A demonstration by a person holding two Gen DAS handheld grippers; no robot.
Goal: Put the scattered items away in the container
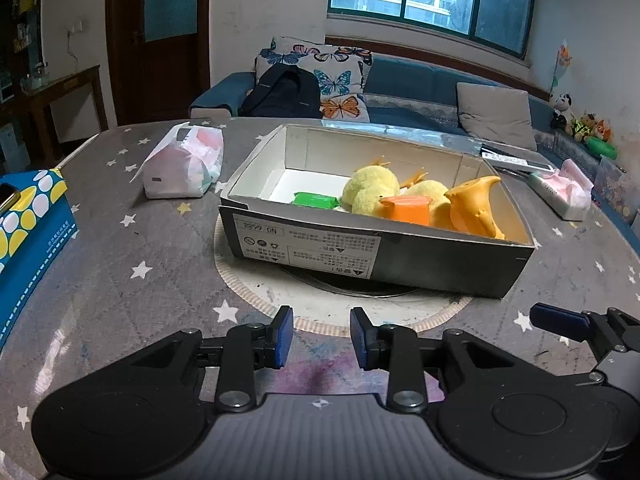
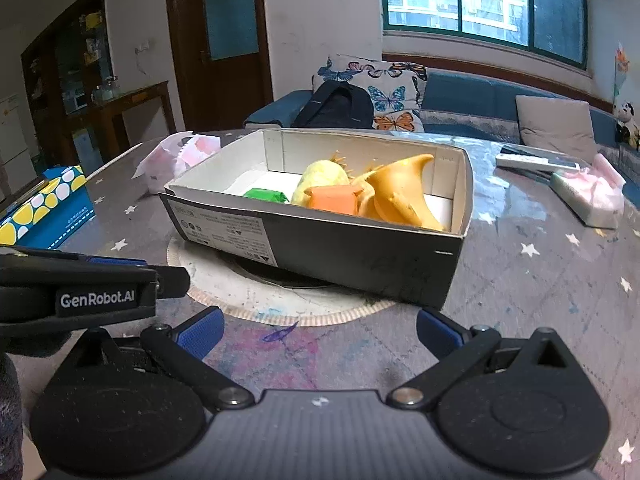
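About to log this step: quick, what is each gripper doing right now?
Left gripper: open a little, nothing between its pads.
Right gripper: wide open, holding nothing.

Both cameras sit just behind their own jaws, low over the table [image 1: 100, 280], tilted down and facing the sofa [image 1: 420, 80] and window [image 2: 480, 0]. The cardboard box [image 1: 400, 256] lies shortly ahead of both pairs of jaws. Each view catches the other gripper at its inner edge.
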